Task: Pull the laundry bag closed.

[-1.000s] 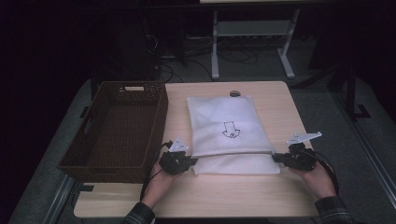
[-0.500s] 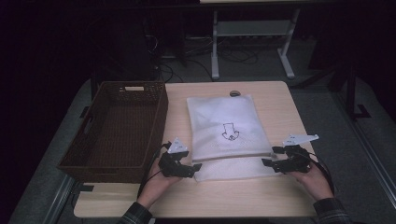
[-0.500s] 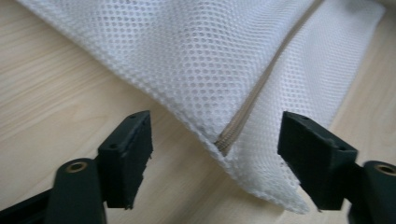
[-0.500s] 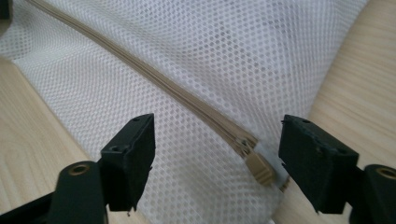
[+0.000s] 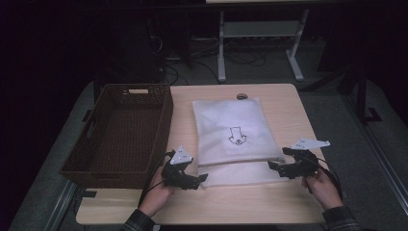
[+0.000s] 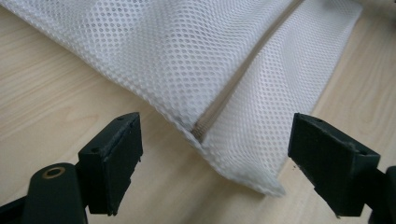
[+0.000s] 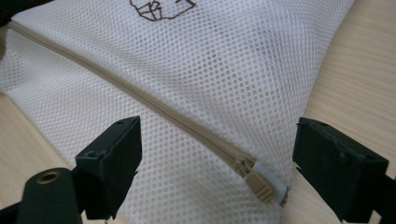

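We look at a light wooden table (image 5: 288, 108) in a dark room, with grey floor around it. On the middle of this table lies the white mesh bag with a beige zipper (image 5: 235, 139), flat, with a small dark drawing on its upper side. The zipper runs across the near part of the bag, and its beige pull (image 7: 259, 185) sits at the end on the right side.

At about 7 o'clock from the bag we hold the left gripper (image 5: 195, 180). Its jaws are spread wide and grasp nothing; the near left corner of the bag lies between them on the table. At about 4 o'clock we hold the right gripper (image 5: 278, 167), also spread wide and empty, with the zipper pull between its jaws.

At 9 o'clock from the bag stands the dark brown woven rectangular basket (image 5: 159, 144), just beside the bag.
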Action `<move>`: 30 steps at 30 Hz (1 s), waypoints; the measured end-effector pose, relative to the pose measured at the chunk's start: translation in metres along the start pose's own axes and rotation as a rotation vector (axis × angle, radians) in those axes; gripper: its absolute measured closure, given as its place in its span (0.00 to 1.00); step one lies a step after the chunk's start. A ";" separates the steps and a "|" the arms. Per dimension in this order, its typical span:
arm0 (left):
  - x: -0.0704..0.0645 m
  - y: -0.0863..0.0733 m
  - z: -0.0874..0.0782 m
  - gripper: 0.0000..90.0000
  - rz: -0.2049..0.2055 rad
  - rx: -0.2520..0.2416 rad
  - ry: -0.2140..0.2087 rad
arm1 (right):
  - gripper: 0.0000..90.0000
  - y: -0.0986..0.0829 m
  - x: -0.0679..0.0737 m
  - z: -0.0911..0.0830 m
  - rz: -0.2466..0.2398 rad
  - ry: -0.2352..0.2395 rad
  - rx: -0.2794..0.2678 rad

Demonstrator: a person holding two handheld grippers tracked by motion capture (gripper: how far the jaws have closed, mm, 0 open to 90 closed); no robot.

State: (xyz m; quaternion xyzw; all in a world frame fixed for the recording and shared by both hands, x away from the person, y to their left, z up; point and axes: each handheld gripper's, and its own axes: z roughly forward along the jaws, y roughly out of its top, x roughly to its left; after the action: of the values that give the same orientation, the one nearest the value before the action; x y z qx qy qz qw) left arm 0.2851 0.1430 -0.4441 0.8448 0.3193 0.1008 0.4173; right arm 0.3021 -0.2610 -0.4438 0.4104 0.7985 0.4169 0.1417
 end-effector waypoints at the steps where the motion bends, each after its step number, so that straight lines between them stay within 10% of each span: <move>1: -0.002 -0.001 -0.002 0.19 0.002 0.000 -0.001 | 0.16 -0.001 0.001 -0.002 -0.002 -0.004 -0.005; 30: -0.020 -0.040 -0.033 0.19 0.023 0.032 0.019 | 0.17 -0.059 0.014 -0.052 0.032 -0.105 0.030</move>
State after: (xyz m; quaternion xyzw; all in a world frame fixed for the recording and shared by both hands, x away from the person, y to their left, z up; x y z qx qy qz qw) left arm 0.2366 0.1701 -0.4522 0.8541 0.3148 0.1085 0.3996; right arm 0.2321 -0.2972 -0.4569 0.4465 0.7895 0.3850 0.1705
